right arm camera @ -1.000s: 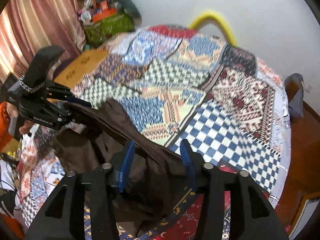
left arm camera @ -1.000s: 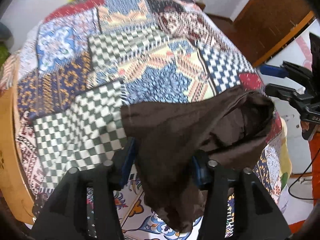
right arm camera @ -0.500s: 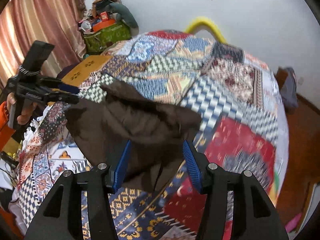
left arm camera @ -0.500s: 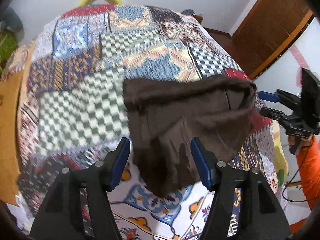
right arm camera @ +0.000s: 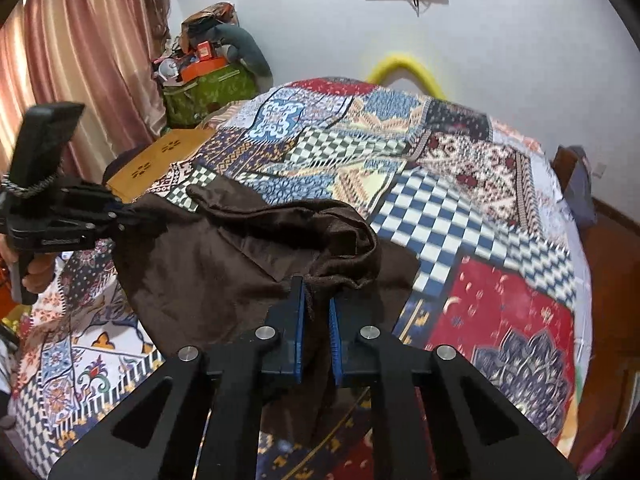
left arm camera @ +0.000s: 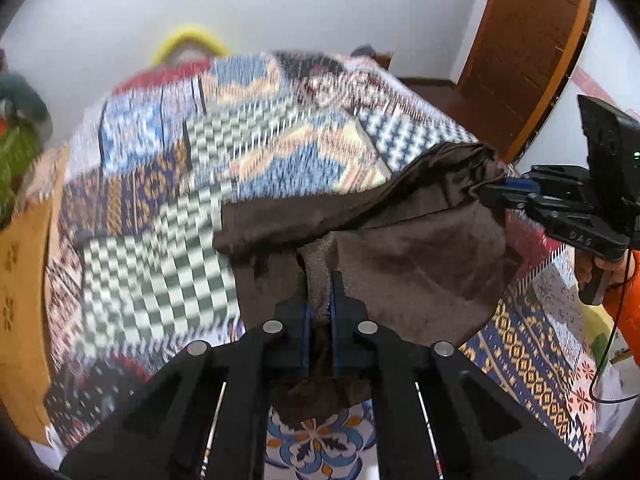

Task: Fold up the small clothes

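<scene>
A dark brown garment (left arm camera: 400,248) hangs bunched over the patchwork bed cover (left arm camera: 160,264), held up between both grippers. In the left wrist view my left gripper (left arm camera: 319,280) is closing its jaws on a fold of the garment's near edge, with the blue pads pressing the cloth. My right gripper (left arm camera: 486,192) holds the far right corner. In the right wrist view the right gripper (right arm camera: 316,284) is closing on a gathered hem of the garment (right arm camera: 208,264), and the left gripper (right arm camera: 116,212) pinches the opposite corner at the left.
The patchwork cover (right arm camera: 460,216) spreads across the whole bed. A yellow hoop (right arm camera: 404,66) stands at the far edge. A green bag with clutter (right arm camera: 208,92) and pink curtains (right arm camera: 80,60) are at the left, a wooden door (left arm camera: 528,48) at the right.
Both grippers went from open around the brown garment to shut on it. The garment now hangs stretched between them, and both views have tilted up toward the wall.
</scene>
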